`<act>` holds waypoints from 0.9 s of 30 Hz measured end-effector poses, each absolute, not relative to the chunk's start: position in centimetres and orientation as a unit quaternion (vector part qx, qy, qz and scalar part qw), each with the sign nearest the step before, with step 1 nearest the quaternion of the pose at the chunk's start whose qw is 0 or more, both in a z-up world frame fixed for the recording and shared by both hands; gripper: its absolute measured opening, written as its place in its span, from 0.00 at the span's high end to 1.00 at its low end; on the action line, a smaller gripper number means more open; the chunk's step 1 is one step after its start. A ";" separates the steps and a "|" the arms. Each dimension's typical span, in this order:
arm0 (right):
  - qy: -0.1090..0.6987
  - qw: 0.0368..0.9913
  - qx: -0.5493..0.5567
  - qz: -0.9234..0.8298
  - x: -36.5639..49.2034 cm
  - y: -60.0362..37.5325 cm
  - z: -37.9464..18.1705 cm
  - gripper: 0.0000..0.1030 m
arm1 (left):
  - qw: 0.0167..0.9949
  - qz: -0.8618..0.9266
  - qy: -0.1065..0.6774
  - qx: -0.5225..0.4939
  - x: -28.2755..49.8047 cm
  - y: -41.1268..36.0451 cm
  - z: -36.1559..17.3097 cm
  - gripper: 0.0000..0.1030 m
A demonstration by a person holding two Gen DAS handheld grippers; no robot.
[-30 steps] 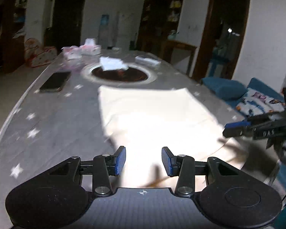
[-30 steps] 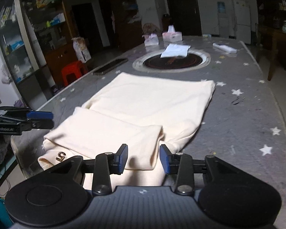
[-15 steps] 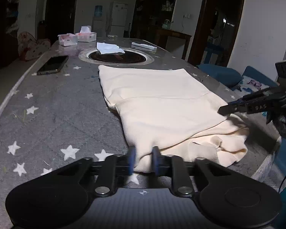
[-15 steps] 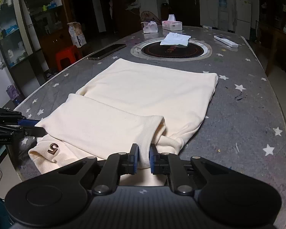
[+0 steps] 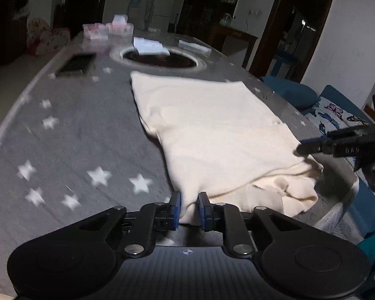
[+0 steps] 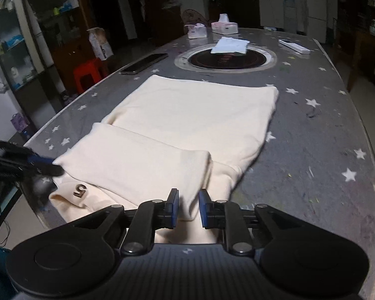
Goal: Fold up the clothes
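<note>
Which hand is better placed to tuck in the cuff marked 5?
Left, probably: the left gripper sits beside the cream fabric cuff marked 5; the right gripper is farther along. Both jaws are opening, cream garment between them.

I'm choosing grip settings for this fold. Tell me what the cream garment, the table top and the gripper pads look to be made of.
Cream garment: soft matte knit, likely cotton jersey or fleece; it drapes and bunches thickly at the folds.
Table top: hard and smooth, grey with printed white stars; faint sheen suggests laminate or a glass cover, uncertain.
Gripper pads: blue and matte, probably rubber or foam, on black plastic-looking fingers.
</note>
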State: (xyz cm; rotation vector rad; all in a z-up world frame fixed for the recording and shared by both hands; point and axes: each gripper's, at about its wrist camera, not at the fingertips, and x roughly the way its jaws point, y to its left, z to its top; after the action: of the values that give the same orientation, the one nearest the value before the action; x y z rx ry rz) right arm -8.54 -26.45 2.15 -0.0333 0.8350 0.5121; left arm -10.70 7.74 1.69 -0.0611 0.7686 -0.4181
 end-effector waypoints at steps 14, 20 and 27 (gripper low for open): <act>0.356 0.889 -0.017 0.288 -6.9 -24.7 2.6 0.80 | 0.920 -0.219 0.322 -0.044 -0.4 5.7 2.9 0.84; 0.380 0.877 -0.015 0.292 -6.1 -24.6 0.7 0.79 | 0.912 -0.174 0.366 -0.056 3.7 6.5 -0.1 0.85; 0.385 0.873 -0.007 0.301 -6.0 -24.9 0.4 0.76 | 0.920 -0.156 0.358 -0.034 5.2 6.9 0.0 0.85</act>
State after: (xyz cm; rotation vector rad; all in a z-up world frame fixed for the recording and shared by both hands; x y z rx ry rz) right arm -5.95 -24.86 0.40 -0.0138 0.8043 0.6288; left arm 5.17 6.85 0.04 -0.0702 0.7359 -0.3200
